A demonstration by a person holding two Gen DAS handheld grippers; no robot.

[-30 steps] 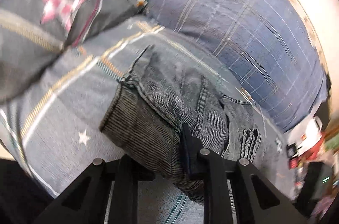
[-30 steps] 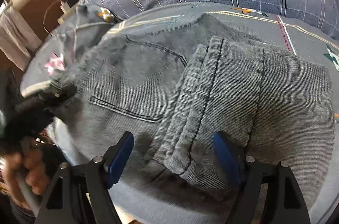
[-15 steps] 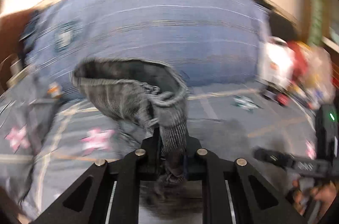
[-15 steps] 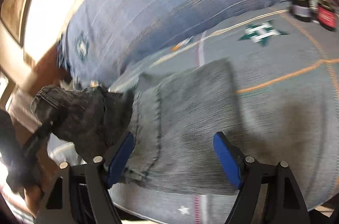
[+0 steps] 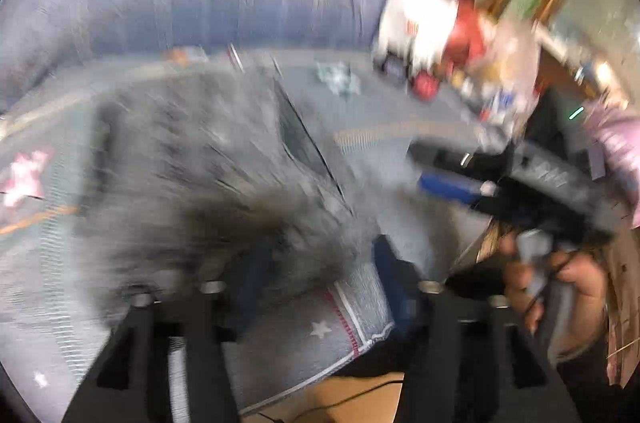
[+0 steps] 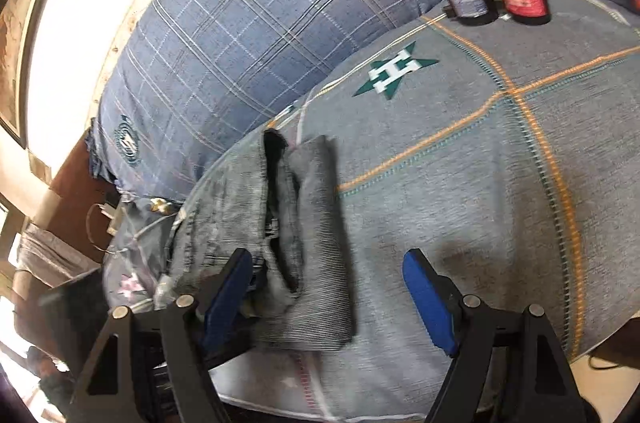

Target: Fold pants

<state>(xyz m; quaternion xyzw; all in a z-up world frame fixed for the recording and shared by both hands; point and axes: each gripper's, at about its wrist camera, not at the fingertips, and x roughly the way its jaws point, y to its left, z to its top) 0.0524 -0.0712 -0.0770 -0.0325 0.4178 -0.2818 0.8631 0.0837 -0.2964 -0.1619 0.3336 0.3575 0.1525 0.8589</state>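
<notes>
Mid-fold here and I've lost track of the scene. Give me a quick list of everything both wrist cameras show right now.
pants: one pair, grey corduroy, folded in a bundle on the bed's near left part
bedspread: one, grey with orange stitched lines and a green star emblem, under the pants
pillow: one, blue plaid, behind the pants along the wall
jars: two, dark, one blue label and one red, far right on the bed
left gripper: one, black with blue pads, open over the blurred pants
right gripper: one, black with blue pads, open, empty
hand: one, holding the right gripper's handle
</notes>
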